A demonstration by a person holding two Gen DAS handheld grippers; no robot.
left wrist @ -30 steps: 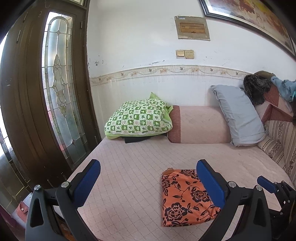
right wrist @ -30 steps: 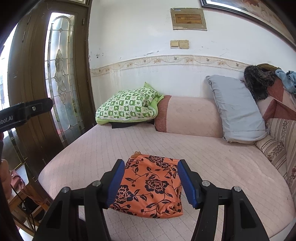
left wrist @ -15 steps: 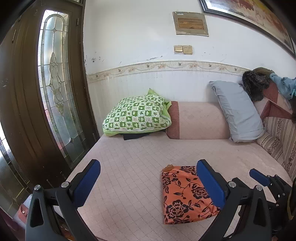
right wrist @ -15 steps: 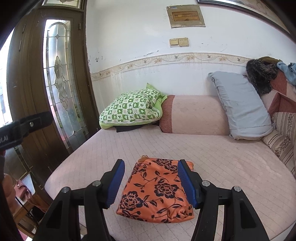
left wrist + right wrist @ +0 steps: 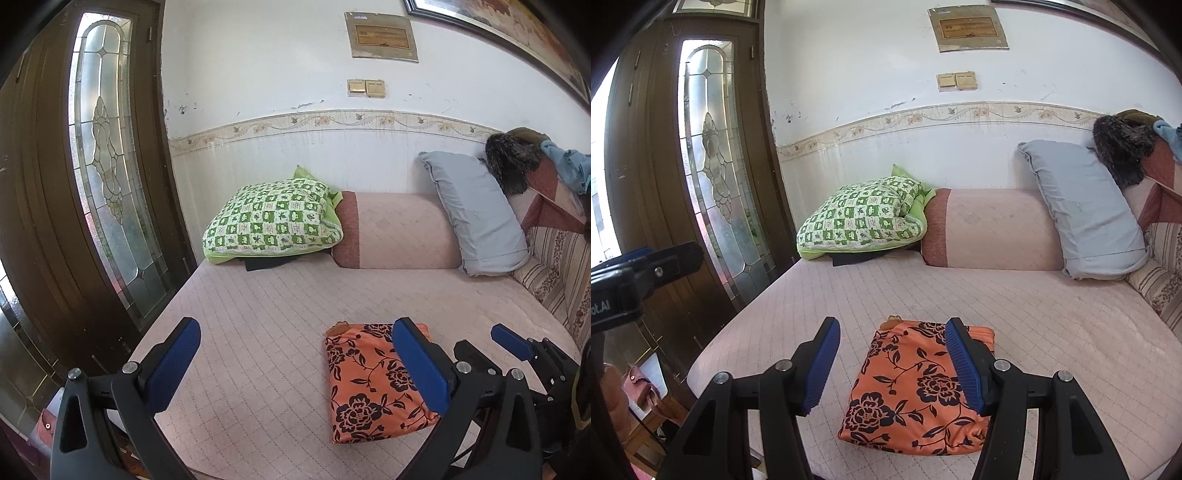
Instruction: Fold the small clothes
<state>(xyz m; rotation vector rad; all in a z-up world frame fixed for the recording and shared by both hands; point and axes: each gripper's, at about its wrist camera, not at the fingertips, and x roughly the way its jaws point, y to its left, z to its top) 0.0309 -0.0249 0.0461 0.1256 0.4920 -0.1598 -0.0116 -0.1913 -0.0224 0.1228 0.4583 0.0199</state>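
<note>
An orange garment with black flowers lies folded into a flat rectangle on the pink quilted bed, near the front edge. It also shows in the right wrist view. My left gripper is open and empty, held above the bed to the left of the garment. My right gripper is open and empty, hovering over the near part of the garment without touching it. The right gripper also shows at the right edge of the left wrist view.
A green checked pillow, a pink bolster and a grey pillow lie along the back wall. Striped cushions and clothes are piled at the right. A dark wooden door with a glass panel stands left.
Both grippers have drawn back and risen from the folded garment, so it appears farther off in both views. The garment has not moved. Both stay open.
</note>
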